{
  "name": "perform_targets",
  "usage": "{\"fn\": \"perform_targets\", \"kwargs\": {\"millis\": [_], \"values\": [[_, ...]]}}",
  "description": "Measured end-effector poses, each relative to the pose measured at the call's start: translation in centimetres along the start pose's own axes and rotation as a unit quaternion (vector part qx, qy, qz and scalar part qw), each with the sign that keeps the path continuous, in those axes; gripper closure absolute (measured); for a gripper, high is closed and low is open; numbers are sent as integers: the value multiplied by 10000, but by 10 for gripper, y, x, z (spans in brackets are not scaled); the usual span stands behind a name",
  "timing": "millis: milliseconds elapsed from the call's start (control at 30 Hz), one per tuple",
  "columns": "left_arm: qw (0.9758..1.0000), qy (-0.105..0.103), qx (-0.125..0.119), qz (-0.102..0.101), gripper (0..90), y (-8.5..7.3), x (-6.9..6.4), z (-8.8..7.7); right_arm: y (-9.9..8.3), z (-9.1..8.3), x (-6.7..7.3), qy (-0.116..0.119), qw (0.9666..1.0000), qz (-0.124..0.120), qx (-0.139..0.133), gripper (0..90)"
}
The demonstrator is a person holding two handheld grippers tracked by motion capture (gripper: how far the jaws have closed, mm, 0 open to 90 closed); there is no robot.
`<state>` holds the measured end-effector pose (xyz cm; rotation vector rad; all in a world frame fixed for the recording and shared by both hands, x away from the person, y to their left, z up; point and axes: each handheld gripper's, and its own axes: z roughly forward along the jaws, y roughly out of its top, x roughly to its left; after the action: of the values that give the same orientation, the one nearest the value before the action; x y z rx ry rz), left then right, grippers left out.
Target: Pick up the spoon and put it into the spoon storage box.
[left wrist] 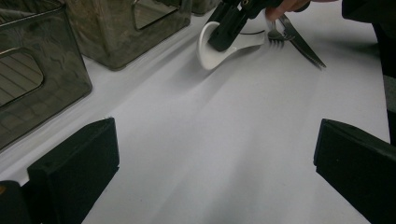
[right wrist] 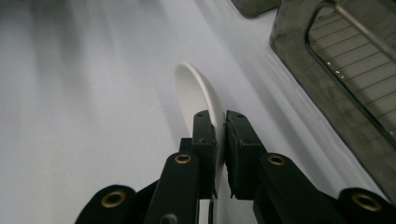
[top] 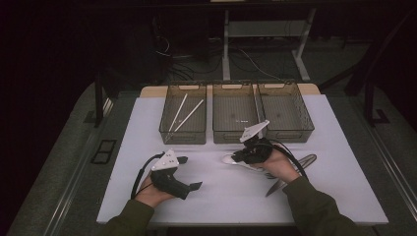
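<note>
Right claw (right wrist: 219, 154) pinches the white spoon (right wrist: 196, 93) edge-on; lift straight up, keep the pinch firm, carry to a bin (top: 235, 113). Left claw (left wrist: 215, 154) spread, idle over the table (left wrist: 224, 140).

Dim room, grey floor (top: 59, 162), desk legs (top: 226, 44) behind.

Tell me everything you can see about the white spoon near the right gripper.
The white spoon looks like glossy plastic or ceramic, with a deep rounded bowl and a short flat handle. It rests on the white table, tipped on its edge, in front of the middle bin. The right gripper is shut on it near the handle, one pad on each side. A fork and a knife lie just behind the handle; whether they touch it is unclear.
</note>
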<state>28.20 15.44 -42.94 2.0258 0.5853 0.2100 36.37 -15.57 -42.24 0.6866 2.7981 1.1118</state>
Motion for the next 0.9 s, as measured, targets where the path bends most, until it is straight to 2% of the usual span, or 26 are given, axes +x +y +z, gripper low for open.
{"fn": "perform_targets", "kwargs": {"millis": [67,433,900], "values": [[10000,8,-4,33,0,0,0,0,0,-4,2,8,9998,164,-83,827],[10000,-4,-44,-2,0,0,0,-1,1,-26,1,14,9988,251,-430,827],[10000,13,-78,28,0,1,-1,-2,2,-56,-8,-144,9952,469,-841,827]]}}
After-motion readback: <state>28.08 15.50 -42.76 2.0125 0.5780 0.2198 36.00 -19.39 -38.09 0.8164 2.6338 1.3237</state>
